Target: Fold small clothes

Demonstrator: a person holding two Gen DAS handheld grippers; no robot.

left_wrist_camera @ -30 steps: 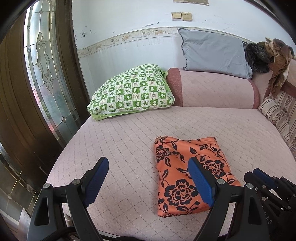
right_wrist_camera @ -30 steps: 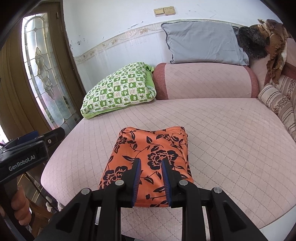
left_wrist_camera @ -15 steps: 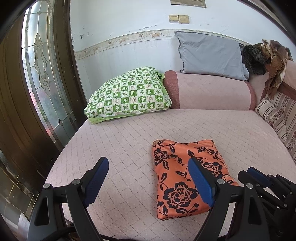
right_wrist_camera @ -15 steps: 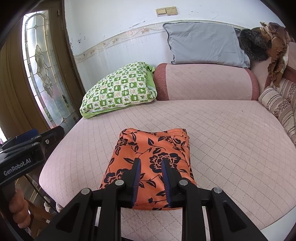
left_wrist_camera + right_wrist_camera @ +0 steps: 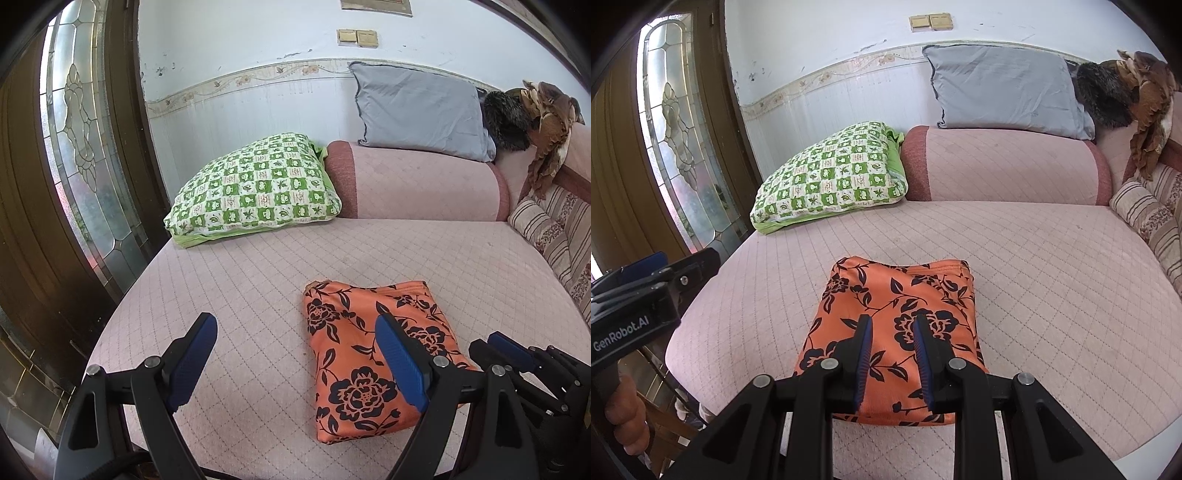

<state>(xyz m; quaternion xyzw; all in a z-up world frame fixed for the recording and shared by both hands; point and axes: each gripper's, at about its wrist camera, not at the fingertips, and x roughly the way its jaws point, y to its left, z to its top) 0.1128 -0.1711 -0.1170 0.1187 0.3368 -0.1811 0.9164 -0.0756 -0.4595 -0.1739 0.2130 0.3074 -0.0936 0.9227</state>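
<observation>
I find the orange floral garment (image 5: 897, 325) folded compact on the bed (image 5: 1052, 266), so my left hand-held gripper (image 5: 295, 363) hangs wide open and my right hand-held gripper (image 5: 891, 360) nearly closed, both empty and clear.

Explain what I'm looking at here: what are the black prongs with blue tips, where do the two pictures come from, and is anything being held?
There is no robot arm. A person holds a hand-held clamp in each hand, and each clamp carries a wide-angle camera looking along its two fingers.

The left wrist view shows the left gripper with its blue pads spread wide and nothing between them. The right wrist view shows the right gripper with its pads close together but a gap left, also holding nothing. At that picture's left edge you see the other clamp's body and the person's hand on its handle.

On the pink quilted bed lies an orange floral garment, already folded into a neat rectangle. Behind it are a green checked pillow and a grey pillow.
</observation>
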